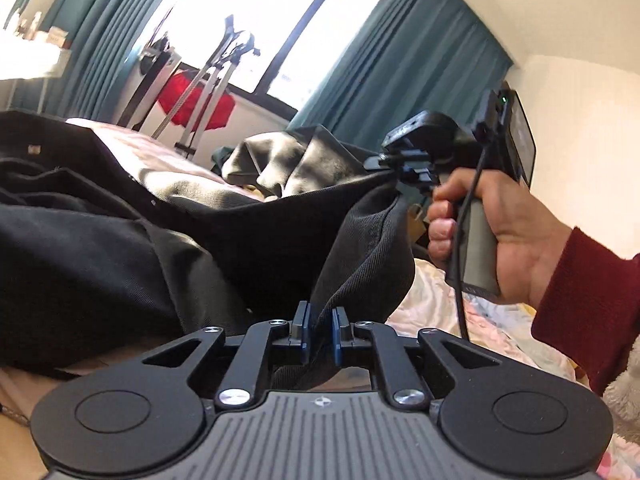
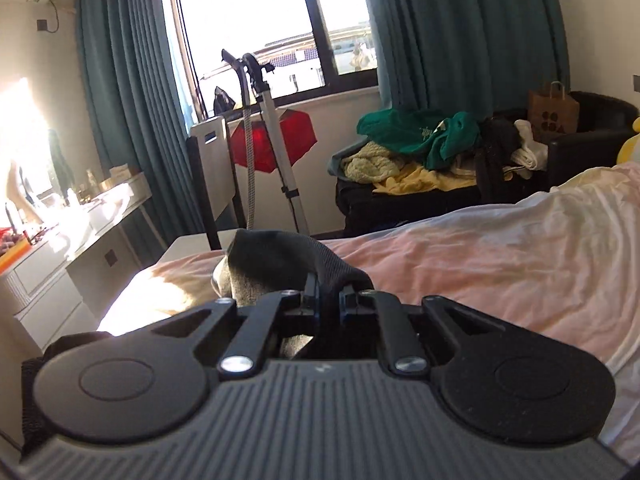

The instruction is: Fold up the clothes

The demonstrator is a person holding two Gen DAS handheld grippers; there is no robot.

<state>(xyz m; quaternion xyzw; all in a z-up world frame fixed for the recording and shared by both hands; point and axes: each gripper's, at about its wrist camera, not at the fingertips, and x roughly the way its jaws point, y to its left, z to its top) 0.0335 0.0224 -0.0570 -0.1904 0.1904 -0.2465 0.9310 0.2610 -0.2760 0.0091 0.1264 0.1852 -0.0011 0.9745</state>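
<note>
Left gripper [image 1: 319, 328]: clamped on a fold of the black garment [image 1: 240, 232].
Right gripper [image 2: 329, 300]: clamped on its far-right corner.
Surface: pink bedsheet [image 2: 480, 264].
Room: teal curtains [image 2: 460, 20], window beyond.

Left gripper [image 1: 320, 330], right gripper [image 2: 329, 300] both clamped tight.

Teal curtains [image 2: 132, 92] flank a bright window [image 2: 256, 20] behind a pink-sheeted bed [image 2: 480, 248] and sunlit dresser [image 2: 80, 232].

Blown-out window [image 2: 248, 20] backlights the room; fisheye edges curve, slightly soft.
</note>
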